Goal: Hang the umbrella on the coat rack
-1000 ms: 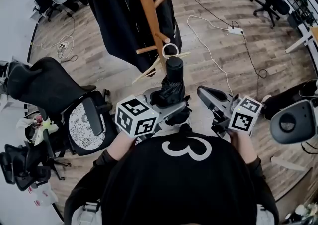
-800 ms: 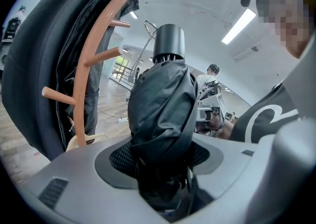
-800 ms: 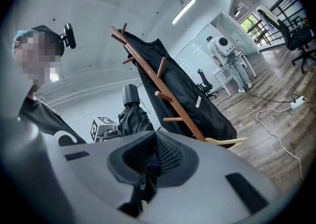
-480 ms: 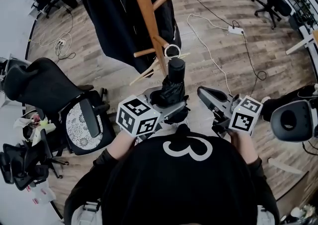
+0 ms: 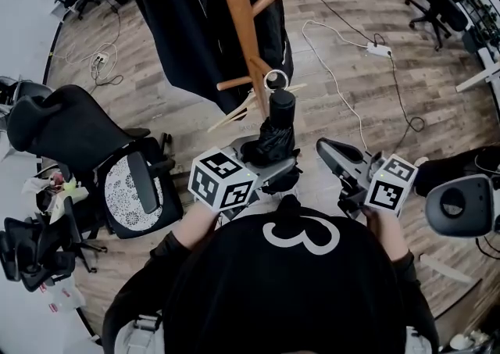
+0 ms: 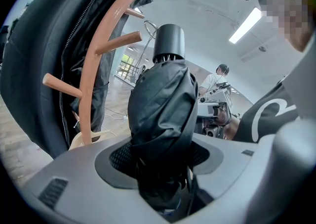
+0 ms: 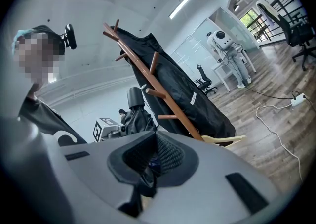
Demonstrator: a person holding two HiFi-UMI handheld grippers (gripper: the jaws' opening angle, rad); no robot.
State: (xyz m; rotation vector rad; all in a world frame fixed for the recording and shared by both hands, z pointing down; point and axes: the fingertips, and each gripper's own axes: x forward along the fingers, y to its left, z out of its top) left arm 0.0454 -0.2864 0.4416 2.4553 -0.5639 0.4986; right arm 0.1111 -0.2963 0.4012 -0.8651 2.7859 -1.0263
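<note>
The coat rack (image 5: 238,24), a tilted-looking wooden pole with short pegs, is seen directly ahead in the head view, and a black coat (image 5: 187,24) is hung over its far side. The folded black umbrella (image 5: 273,137) is held upright just in front of the pole, clear of the floor. It is gripped around its bunched fabric by the left claw (image 5: 269,165), whose jaws are spread wide by the bulk of the bundle and pressed against it on both sides, as the left gripper view shows. The right claw (image 5: 332,153) is held to the right, apart from the umbrella, with its jaws drawn together and nothing of the task between them. The step in hand is judged to be the final approach: the umbrella has been brought to the rack but is not yet hung. At the top of the umbrella, a round handle cap (image 5: 282,106) is topped by a small pale loop (image 5: 275,79), which lies just beside the tip of a lower peg (image 5: 262,69). Whether the loop touches the peg cannot be determined. For the next move, the loop is to be lined up with the peg tip and passed over it, and the grip is to be released only once the weight is carried by the peg.
</note>
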